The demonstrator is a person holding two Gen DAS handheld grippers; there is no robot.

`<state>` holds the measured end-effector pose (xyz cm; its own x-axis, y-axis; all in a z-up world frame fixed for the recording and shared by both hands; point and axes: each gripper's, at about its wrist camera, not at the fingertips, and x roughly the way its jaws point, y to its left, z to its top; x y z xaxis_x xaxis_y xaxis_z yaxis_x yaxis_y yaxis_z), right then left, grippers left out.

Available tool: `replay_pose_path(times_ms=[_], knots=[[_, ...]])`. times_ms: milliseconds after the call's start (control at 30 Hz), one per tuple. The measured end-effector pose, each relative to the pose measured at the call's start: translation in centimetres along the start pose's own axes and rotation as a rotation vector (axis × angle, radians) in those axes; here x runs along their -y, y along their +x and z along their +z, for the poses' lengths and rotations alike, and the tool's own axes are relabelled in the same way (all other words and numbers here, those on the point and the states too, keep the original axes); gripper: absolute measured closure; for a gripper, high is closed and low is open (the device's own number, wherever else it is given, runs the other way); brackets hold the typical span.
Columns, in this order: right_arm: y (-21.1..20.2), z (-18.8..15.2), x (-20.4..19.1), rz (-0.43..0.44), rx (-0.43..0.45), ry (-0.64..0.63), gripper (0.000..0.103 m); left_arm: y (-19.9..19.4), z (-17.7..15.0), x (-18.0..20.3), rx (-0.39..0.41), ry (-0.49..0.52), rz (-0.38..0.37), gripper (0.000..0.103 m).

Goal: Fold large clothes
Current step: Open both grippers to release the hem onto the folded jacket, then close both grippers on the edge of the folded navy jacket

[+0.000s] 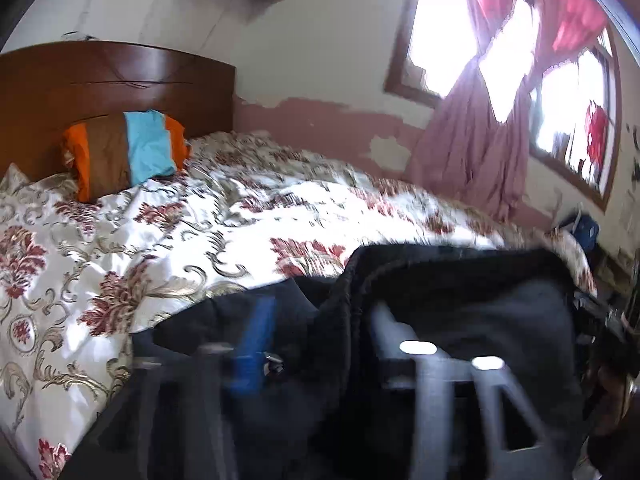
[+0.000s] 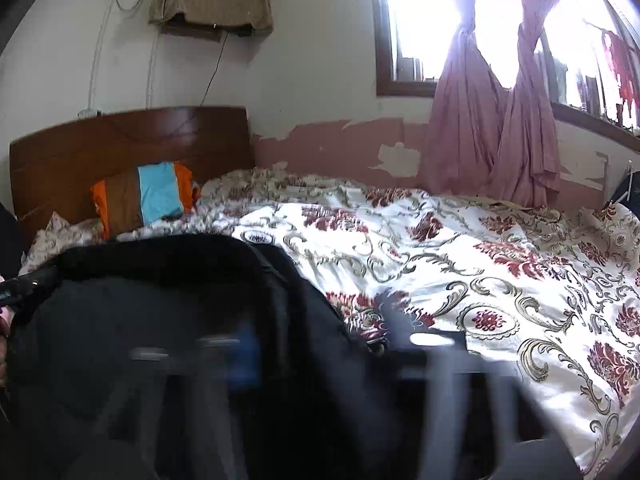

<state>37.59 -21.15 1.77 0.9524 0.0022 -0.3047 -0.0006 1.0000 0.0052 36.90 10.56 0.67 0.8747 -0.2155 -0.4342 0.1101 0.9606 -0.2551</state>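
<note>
A large black garment (image 1: 460,292) hangs bunched in front of both cameras, over the floral bedspread (image 1: 160,232). In the left wrist view my left gripper (image 1: 320,344) is blurred by motion, with the black cloth draped between and over its fingers; its blue-tipped finger (image 1: 252,344) stands left and a grey finger (image 1: 392,336) right. In the right wrist view the black garment (image 2: 168,304) fills the lower left, and my right gripper (image 2: 316,344) is blurred with cloth across its fingers. The jaws' gap is hidden by cloth and blur in both views.
A bed with a wooden headboard (image 2: 120,140) carries an orange, brown and blue pillow (image 2: 148,196). Pink curtains (image 2: 492,128) hang at the window behind the bed. A dark blue object (image 1: 584,228) sits at the bed's far right corner.
</note>
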Motion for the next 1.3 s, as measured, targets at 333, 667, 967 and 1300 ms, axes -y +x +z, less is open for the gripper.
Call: replay_pose_path(times_ms=[333, 667, 967, 1300], knots=[[-4.9, -3.0, -0.9, 0.189, -0.044, -0.119, 0.011, -5.6, -1.6, -0.9, 0.056, -0.069, -0.005, 0.009], [-4.8, -4.3, -3.8, 0.239, -0.141, -0.243, 0.011, -5.8, -6.0, 6.3, -0.066, 0.199, -0.1, 0.008], [2.2, -1.5, -4.5, 0.098, -0.246, -0.289, 0.011, -0.1, -3.8, 7.6, -0.086, 0.198, -0.088, 0.007], [10.0, 0.3, -2.1, 0.035, -0.38, -0.202, 0.008, 3.8, -1.7, 0.8, -0.142, -0.049, -0.068, 0.007]])
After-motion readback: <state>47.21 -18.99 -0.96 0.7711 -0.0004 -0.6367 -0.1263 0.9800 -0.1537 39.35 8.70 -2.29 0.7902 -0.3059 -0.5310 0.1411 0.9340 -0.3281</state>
